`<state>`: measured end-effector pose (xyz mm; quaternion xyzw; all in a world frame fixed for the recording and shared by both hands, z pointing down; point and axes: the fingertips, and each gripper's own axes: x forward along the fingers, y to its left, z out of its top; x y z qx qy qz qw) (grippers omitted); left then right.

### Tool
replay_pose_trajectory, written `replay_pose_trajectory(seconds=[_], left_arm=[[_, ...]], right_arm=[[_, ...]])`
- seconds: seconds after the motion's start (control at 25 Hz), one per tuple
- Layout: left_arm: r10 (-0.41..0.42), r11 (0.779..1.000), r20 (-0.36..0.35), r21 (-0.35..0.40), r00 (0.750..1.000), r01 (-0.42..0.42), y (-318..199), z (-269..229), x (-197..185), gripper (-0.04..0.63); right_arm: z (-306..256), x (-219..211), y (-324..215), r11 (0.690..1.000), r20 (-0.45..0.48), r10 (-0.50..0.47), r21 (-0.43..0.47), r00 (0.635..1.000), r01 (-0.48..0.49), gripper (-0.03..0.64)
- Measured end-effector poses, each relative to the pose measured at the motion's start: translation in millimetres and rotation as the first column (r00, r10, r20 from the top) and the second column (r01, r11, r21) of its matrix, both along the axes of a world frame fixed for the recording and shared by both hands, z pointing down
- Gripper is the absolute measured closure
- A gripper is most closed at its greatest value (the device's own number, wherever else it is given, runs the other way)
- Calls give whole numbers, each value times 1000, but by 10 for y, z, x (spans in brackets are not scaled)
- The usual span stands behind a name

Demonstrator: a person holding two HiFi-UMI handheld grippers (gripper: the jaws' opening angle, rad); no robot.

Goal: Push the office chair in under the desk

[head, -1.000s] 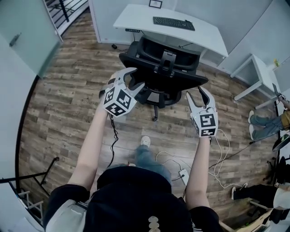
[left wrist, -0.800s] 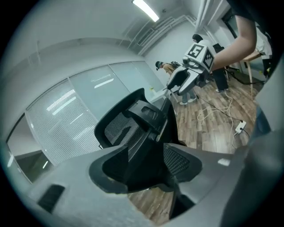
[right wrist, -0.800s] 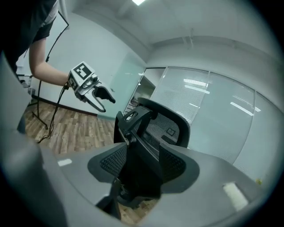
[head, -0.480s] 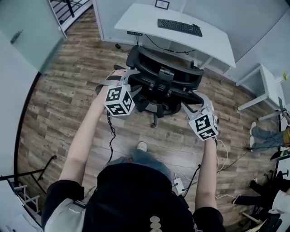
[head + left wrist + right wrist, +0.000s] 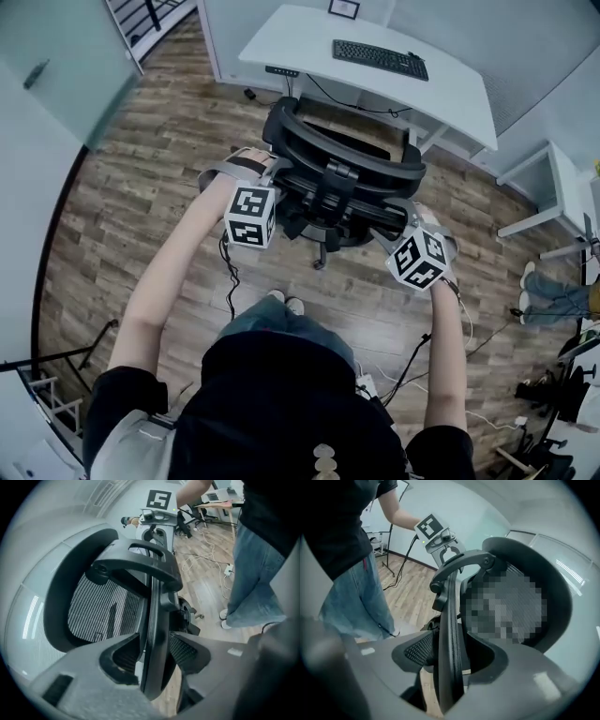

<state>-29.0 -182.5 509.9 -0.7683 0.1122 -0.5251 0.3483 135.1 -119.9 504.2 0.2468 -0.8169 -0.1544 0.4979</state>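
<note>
Astride the office chair (image 5: pixel 349 141) back now, not short of it, my left claw (image 5: pixel 154 640) is closing, right claw (image 5: pixel 450 644) opening.

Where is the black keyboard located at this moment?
In the head view, the black keyboard lies at the top, right of centre, on the white desk, just beyond the office chair.

Head view: high above, aimed steeply down at the office chair (image 5: pixel 342 164), the desk (image 5: pixel 309 37) beyond it and the wood floor (image 5: pixel 122 197); far enough to take in all of it. Left gripper view: hard against the backrest (image 5: pixel 105 611), aimed sideways along its rim from the person's left. Right gripper view: equally close, aimed back the opposite way. Shared by all 3: that backrest.
</note>
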Motion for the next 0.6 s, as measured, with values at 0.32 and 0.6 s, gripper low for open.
replay_pose_trajectory(seconds=[0.32, 0.6], left_arm=[[53, 998, 90, 14, 995, -54, -48, 121, -12, 423], [84, 996, 142, 21, 986, -88, -66, 153, 23, 439]], right_arm=[[156, -124, -56, 996, -91, -56, -74, 994, 49, 419], [221, -126, -110, 995, -98, -48, -90, 994, 39, 473]])
